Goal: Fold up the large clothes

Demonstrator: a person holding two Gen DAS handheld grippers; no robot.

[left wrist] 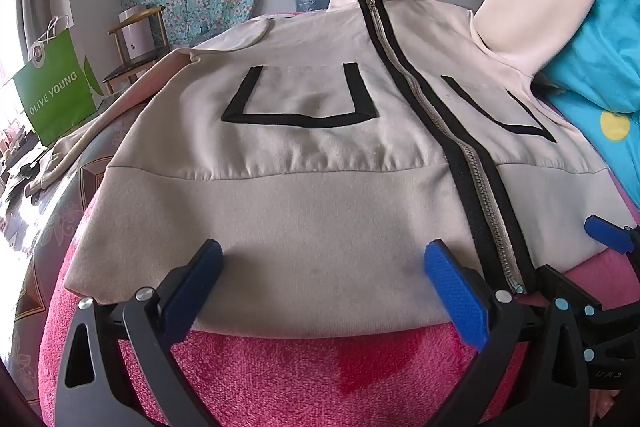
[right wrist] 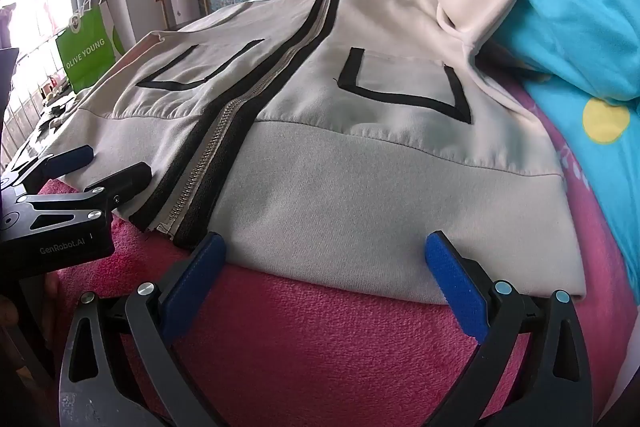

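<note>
You see a cream zip-up jacket [left wrist: 320, 155] with black pocket trim on a pink fleecy blanket [left wrist: 320, 367], blue gripper pads [right wrist: 454, 287].

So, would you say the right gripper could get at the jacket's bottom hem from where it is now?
Probably yes: the right gripper stands open just over the hem of the jacket, right of the zipper, with nothing between its fingers and the cloth.

- Support: bed, covered by a pink fleece blanket [left wrist: 304, 359] [right wrist: 312, 327].
- Cream zip jacket [left wrist: 320, 187] [right wrist: 380, 195] lies flat on blanket, front up, zipper closed, hem nearest the cameras.
- Blue bedding with yellow dots [left wrist: 600, 67] [right wrist: 580, 39] heaped along right edge; one jacket sleeve rests up against it.
</note>
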